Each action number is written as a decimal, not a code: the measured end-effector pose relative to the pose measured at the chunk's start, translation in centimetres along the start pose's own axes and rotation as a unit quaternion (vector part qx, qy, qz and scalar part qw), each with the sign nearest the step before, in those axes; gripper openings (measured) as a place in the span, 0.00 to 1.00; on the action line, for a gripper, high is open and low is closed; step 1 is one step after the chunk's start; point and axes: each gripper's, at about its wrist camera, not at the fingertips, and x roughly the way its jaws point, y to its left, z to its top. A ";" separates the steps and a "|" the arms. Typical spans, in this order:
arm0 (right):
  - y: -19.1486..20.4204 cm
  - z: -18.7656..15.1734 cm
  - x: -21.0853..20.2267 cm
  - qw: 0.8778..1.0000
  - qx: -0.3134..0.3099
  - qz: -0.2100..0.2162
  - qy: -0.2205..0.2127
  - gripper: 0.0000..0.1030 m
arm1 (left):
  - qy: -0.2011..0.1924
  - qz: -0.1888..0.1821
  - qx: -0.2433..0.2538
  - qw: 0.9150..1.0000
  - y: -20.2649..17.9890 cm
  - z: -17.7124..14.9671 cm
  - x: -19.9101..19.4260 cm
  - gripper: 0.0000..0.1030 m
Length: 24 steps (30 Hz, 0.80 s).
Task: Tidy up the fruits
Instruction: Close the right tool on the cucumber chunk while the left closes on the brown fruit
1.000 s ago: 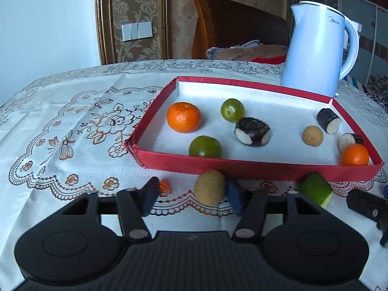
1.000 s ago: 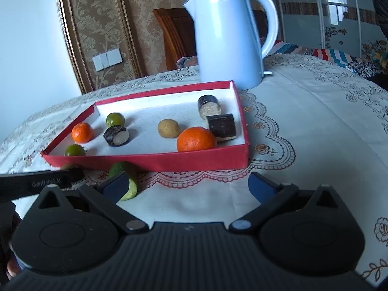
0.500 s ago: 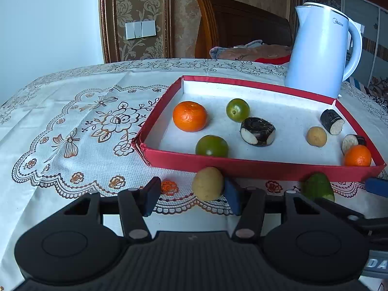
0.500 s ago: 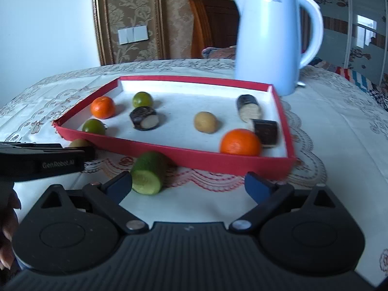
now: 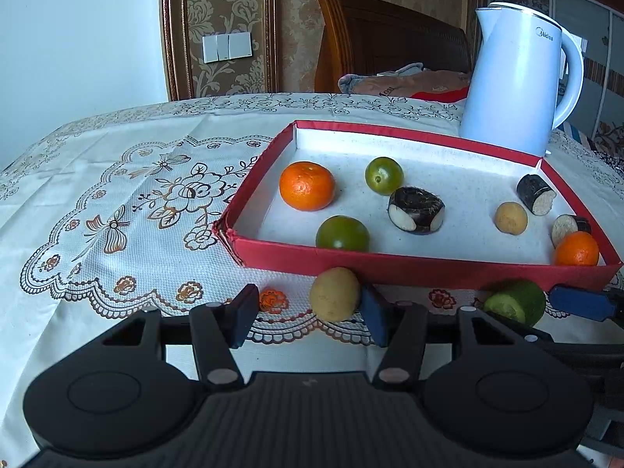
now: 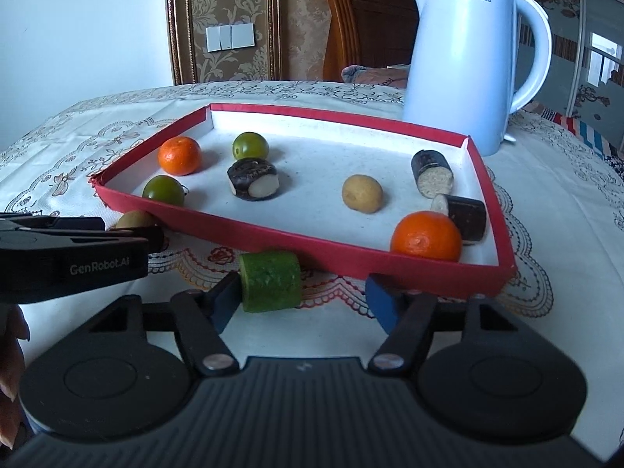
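the left gripper [image 5: 308,314] is released, fingers spread on the tablecloth [image 5: 128,202] before the red tray's [image 5: 409,269] front wall; the tan fruit [image 5: 334,293] sits between them against its right pad. only the right view shows the left gripper's side and the person's fingertips at the left edge. the right gripper [image 6: 304,298], also released, has the green chunk [image 6: 270,281] touching its left pad, open room toward the right one. the kettle [image 6: 464,62] stands behind the tray's far right corner.

Damask wallpaper [image 5: 230,11] with a 3-key switch [image 5: 227,47]; wooden headboard [image 5: 390,39]; daylight on a white wall [image 5: 78,39].
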 end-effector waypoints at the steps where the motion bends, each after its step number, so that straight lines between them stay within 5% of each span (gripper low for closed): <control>1: 0.0 0.0 0.0 1.000 0.000 0.000 -0.001 0.66 | 0.000 0.001 0.000 1.000 0.0 0.0 0.0 0.54; 4: -0.1 0.0 0.0 1.000 0.003 0.001 -0.002 0.64 | 0.000 0.000 0.001 1.000 0.1 0.0 0.0 0.55; 11: -0.3 -0.1 -0.3 1.000 0.011 0.004 -0.010 0.42 | 0.000 -0.001 -0.001 1.000 0.1 0.0 0.1 0.55; 13: -0.3 -0.1 -0.4 1.000 0.009 0.020 -0.012 0.27 | 0.000 0.000 0.000 1.000 0.1 0.0 0.1 0.54; 20: -0.3 -0.2 -0.5 1.000 0.009 0.023 -0.015 0.27 | 0.000 -0.001 0.001 1.000 0.1 0.0 0.1 0.54; 24: -0.4 -0.2 -0.7 0.999 0.012 0.023 -0.021 0.26 | -0.002 -0.010 0.001 1.000 0.0 0.1 -0.1 0.45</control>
